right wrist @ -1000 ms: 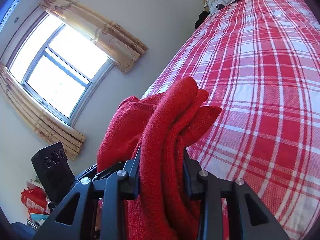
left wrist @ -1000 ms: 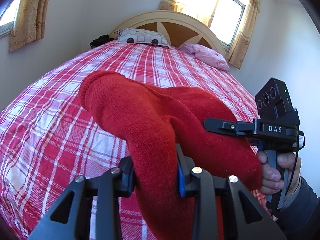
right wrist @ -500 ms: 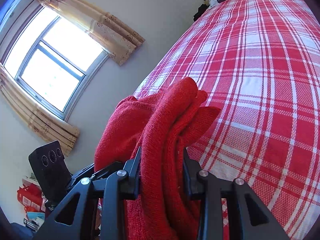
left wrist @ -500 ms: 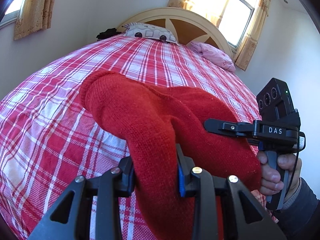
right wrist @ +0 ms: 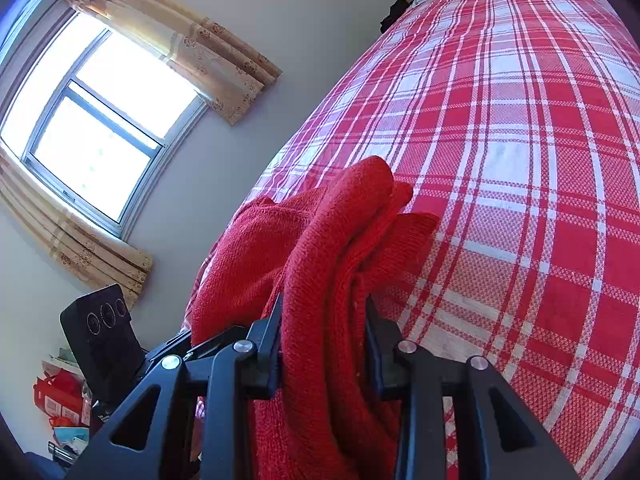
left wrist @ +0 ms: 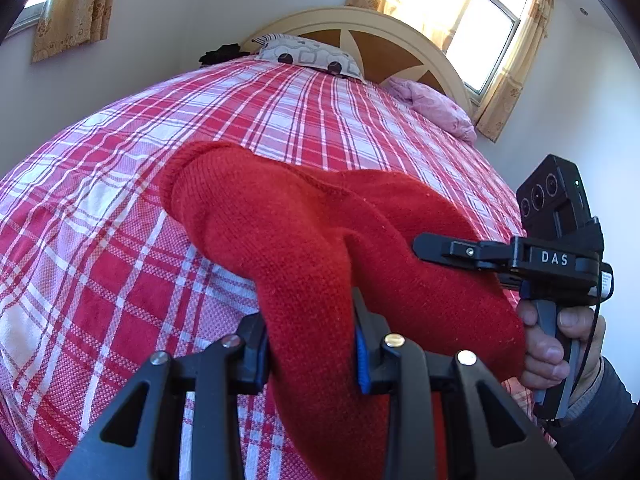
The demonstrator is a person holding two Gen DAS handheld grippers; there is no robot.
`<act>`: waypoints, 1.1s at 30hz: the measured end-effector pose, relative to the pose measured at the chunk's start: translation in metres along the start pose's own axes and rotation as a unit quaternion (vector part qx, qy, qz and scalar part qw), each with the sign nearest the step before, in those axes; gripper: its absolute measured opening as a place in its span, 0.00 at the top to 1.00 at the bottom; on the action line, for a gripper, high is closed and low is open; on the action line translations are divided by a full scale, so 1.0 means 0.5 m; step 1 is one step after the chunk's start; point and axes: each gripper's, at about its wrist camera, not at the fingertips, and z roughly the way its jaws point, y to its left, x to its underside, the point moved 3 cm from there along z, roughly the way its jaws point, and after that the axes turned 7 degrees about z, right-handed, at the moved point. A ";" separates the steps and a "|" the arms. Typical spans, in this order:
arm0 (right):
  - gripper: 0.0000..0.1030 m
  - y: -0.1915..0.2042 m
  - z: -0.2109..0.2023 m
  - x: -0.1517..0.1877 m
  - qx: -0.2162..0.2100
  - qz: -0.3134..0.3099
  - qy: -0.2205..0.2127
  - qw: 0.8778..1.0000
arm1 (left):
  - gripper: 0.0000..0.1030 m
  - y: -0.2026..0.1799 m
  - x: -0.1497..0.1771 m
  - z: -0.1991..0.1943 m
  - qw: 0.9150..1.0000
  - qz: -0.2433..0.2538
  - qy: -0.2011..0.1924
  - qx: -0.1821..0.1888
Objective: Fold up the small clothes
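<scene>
A red knitted garment (left wrist: 304,240) hangs bunched between my two grippers above the bed. My left gripper (left wrist: 310,324) is shut on one thick fold of it. My right gripper (right wrist: 324,320) is shut on another bunched fold of the same garment (right wrist: 332,240). The right gripper also shows in the left wrist view (left wrist: 480,252), held in a hand at the right, its fingers against the garment's far side. The left gripper's body (right wrist: 104,332) shows at the lower left of the right wrist view.
The bed (left wrist: 280,112) with a red and white plaid cover lies under the garment. A patterned pillow (left wrist: 308,54) and a pink pillow (left wrist: 436,106) lie by the curved headboard (left wrist: 360,28). Windows with curtains are on the walls. Red bags (right wrist: 56,396) stand on the floor.
Both grippers have moved a little forward over the bed with the garment still held. The grips have not changed.
</scene>
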 end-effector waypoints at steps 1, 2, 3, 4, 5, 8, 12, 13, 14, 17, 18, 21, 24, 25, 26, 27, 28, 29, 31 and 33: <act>0.67 -0.002 0.003 -0.001 0.001 0.001 0.001 1.000 | 0.68 0.002 0.001 0.001 1.000 -0.001 0.001 0.000; 0.67 -0.003 0.006 -0.002 0.001 0.002 0.002 1.000 | 0.68 0.007 0.002 0.005 1.000 -0.002 0.002 -0.001; 0.67 -0.006 0.010 -0.004 0.004 0.003 0.003 1.000 | 0.68 0.012 0.003 0.009 1.000 -0.005 0.004 -0.001; 0.67 -0.009 0.016 -0.007 0.011 0.001 0.003 1.000 | 0.68 0.014 0.004 0.013 1.000 -0.005 0.006 -0.002; 0.67 -0.012 0.021 -0.010 0.016 0.000 0.004 1.000 | 0.68 0.018 0.006 0.018 1.000 -0.006 0.009 -0.003; 0.63 -0.022 0.032 -0.012 0.035 -0.002 0.005 0.999 | 0.66 0.029 0.013 0.028 1.000 -0.011 0.015 0.000; 0.52 -0.016 0.008 0.014 0.054 -0.037 0.004 0.998 | 0.56 0.039 0.022 0.029 1.000 -0.012 0.013 -0.004; 0.52 -0.010 -0.004 0.025 0.062 -0.054 0.002 0.997 | 0.51 0.041 0.023 0.028 1.000 -0.013 0.011 -0.007; 0.52 -0.004 -0.015 0.034 0.068 -0.068 -0.001 0.995 | 0.48 0.043 0.026 0.026 1.000 -0.012 0.010 -0.011; 0.49 0.022 -0.052 0.072 0.074 -0.118 -0.004 0.990 | 0.41 0.042 0.032 0.020 1.000 -0.014 0.010 -0.016; 0.48 0.031 -0.057 0.090 0.073 -0.131 0.005 0.989 | 0.40 0.039 0.035 0.015 1.000 -0.013 0.010 -0.017; 0.48 0.032 -0.050 0.134 0.121 -0.168 0.020 0.978 | 0.32 0.023 0.053 0.001 1.000 0.002 0.014 -0.022; 0.48 -0.002 -0.030 0.159 0.163 -0.168 0.039 0.971 | 0.29 0.013 0.078 -0.011 1.000 0.009 0.018 -0.021; 0.46 -0.015 -0.025 0.166 0.159 -0.160 0.045 0.973 | 0.28 0.012 0.085 -0.013 1.000 0.008 0.019 -0.020; 0.44 -0.026 -0.024 0.170 0.158 -0.153 0.045 0.975 | 0.27 0.011 0.093 -0.015 1.000 0.009 0.019 -0.021; 0.43 -0.037 -0.024 0.171 0.152 -0.144 0.040 0.977 | 0.25 0.012 0.096 -0.015 0.999 0.011 0.017 -0.028; 0.42 -0.046 -0.025 0.168 0.141 -0.134 0.034 0.980 | 0.21 0.014 0.099 -0.016 0.999 0.012 0.014 -0.037; 0.42 -0.053 -0.027 0.162 0.132 -0.123 0.030 0.983 | 0.19 0.018 0.097 -0.017 0.999 0.006 0.013 -0.040; 0.41 -0.057 -0.034 0.158 0.128 -0.112 0.022 0.985 | 0.19 0.019 0.093 -0.020 0.999 -0.003 0.015 -0.039; 0.40 -0.051 -0.040 0.159 0.138 -0.111 0.011 0.984 | 0.13 0.017 0.091 -0.025 0.998 0.002 0.015 -0.057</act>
